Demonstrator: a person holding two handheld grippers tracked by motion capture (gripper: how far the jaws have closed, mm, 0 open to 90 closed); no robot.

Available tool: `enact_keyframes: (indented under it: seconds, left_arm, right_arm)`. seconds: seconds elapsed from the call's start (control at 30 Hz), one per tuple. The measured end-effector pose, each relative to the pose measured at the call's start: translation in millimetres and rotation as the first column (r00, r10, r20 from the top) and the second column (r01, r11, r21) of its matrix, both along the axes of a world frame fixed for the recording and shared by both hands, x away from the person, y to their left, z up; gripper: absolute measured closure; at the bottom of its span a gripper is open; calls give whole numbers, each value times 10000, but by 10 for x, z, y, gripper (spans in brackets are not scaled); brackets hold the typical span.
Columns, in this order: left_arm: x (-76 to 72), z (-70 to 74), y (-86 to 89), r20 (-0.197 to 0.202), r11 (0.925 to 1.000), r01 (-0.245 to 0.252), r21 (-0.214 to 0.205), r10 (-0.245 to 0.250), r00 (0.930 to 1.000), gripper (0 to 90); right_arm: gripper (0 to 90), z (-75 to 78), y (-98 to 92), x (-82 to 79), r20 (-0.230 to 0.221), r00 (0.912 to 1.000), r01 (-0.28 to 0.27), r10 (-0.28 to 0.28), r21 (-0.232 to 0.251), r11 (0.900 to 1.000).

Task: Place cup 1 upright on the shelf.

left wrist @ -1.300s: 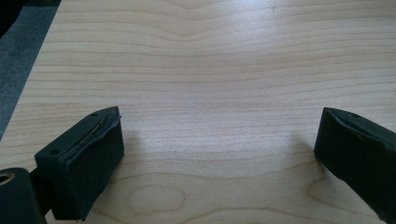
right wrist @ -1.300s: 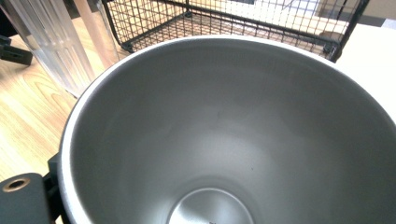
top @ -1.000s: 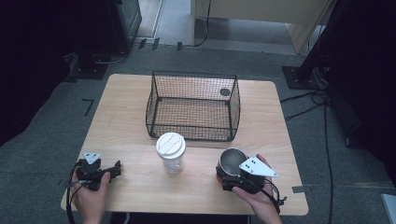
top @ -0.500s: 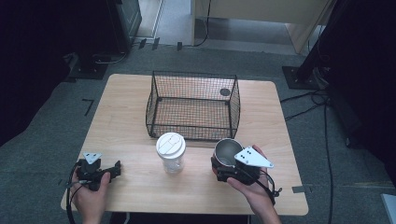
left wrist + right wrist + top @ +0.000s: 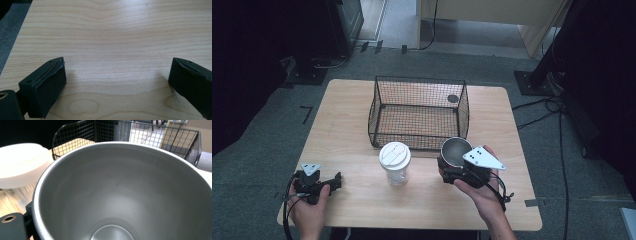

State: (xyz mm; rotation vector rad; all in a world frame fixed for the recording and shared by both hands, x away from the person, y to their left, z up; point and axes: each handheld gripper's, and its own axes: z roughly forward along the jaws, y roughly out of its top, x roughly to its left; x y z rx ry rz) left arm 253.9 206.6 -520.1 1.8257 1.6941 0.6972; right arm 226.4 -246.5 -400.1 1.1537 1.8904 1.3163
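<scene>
An empty steel cup (image 5: 455, 148) is held off the table just in front of the wire basket (image 5: 419, 112), near its right front corner. My right gripper (image 5: 451, 162) is shut on it, gripping its wall from the near side. In the right gripper view the cup's open mouth (image 5: 125, 195) is very close and hides most of the jaws. A clear plastic cup with a white lid (image 5: 395, 162) stands upright to the left of the steel cup. My left gripper (image 5: 334, 179) rests at the table's front left, open, with bare wood between its jaws (image 5: 117, 85).
The wooden table (image 5: 347, 125) has the black wire basket standing at its back middle, open on top, with a small dark disc (image 5: 453, 98) by its far right corner. Dark floor, cables and furniture legs surround the table.
My right gripper has lifted the steel cup and carried it away from the front edge, slightly left, toward the basket. The left gripper and the lidded cup have not moved.
</scene>
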Motion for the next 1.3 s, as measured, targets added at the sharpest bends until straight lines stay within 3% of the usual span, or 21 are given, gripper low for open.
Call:
enact_keyframes:
  seconds: [0.23,1.03,1.2,1.3]
  left_arm:
    - [0,0,0,0,10000,3,-1,-3,10000,19]
    - [1,1,-2,-7,10000,43,19,-43,10000,19]
    - [0,2,-2,-12,10000,40,10,-40,10000,19]
    - [0,1,-3,-9,10000,38,7,-38,10000,19]
  right_arm:
    - [71,93,25,71,168,9998,83,-85,114,9999]
    - [71,363,263,416,664,9970,420,-408,-168,9990]
    - [71,390,262,506,653,9963,569,-555,-201,9982]
    - [71,428,249,596,450,9955,833,-834,48,9965]
